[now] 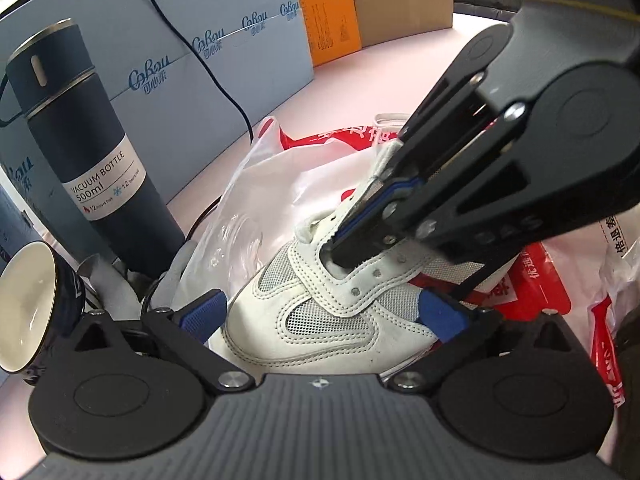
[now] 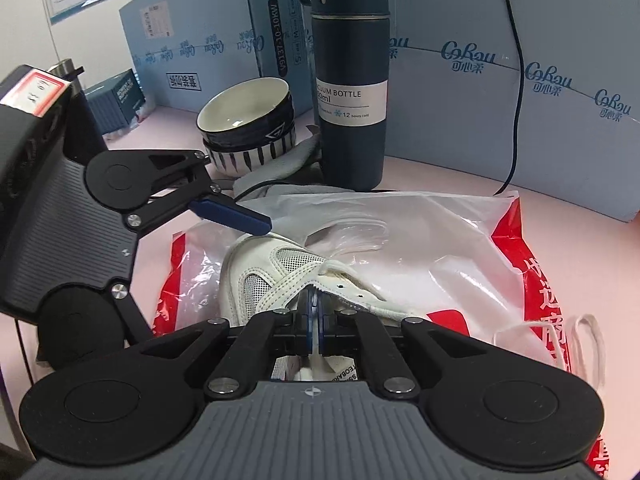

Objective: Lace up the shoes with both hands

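Note:
A white mesh sneaker [image 1: 320, 320] lies on a red and white plastic bag [image 1: 316, 176], toe toward the left wrist camera. My left gripper [image 1: 322, 314] is open, its blue pads standing on either side of the toe. From the upper right comes my right gripper [image 1: 352, 220], shut on the white shoelace [image 1: 380, 164] just above the eyelet row. In the right wrist view the right gripper [image 2: 314, 312] pinches the shoelace [image 2: 340, 270] over the sneaker [image 2: 264, 276]. The lace's loose end [image 2: 580, 336] loops on the bag at right. One finger [image 2: 232, 210] of the left gripper shows above the toe.
A dark blue vacuum bottle [image 2: 350, 80] stands behind the bag, with stacked bowls [image 2: 248, 120] and a grey cloth [image 2: 276, 176] to its left. Light blue boxes [image 2: 480, 80] wall off the back. A black cable [image 1: 224, 88] runs down to the pink table [image 1: 380, 76].

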A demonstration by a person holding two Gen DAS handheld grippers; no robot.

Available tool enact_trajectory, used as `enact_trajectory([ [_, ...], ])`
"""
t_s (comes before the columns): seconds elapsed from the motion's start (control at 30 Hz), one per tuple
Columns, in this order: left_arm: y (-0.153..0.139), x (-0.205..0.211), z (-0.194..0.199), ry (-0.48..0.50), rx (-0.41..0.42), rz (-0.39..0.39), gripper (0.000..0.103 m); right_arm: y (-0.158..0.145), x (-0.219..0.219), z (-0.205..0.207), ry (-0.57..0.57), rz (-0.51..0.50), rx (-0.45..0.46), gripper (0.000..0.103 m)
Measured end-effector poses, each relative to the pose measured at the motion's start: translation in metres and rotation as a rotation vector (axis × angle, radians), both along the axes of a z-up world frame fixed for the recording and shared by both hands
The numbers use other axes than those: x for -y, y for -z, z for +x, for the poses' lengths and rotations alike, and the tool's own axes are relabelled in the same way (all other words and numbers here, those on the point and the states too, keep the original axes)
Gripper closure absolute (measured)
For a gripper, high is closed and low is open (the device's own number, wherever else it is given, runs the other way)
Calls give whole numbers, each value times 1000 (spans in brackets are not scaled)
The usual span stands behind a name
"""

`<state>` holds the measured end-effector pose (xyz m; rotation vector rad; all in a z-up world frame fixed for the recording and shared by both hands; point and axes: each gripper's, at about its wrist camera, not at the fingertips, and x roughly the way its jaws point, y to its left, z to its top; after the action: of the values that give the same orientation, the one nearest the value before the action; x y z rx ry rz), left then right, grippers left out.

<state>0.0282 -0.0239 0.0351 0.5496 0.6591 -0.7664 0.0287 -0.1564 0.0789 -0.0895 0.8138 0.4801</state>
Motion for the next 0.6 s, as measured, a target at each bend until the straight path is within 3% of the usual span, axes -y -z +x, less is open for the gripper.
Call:
enact_trajectory([
  [0.2, 1, 2, 2, -20, -6, 9, 0, -1, -3, -13, -65, 23, -38, 102],
  [0.37, 1, 1, 0, -43, -5, -1, 0, -7, 4, -15, 4, 43, 3, 102],
  [0.6, 2, -1, -2, -58, 2, -14, 0, 0, 1, -3, 15, 19, -16, 99],
])
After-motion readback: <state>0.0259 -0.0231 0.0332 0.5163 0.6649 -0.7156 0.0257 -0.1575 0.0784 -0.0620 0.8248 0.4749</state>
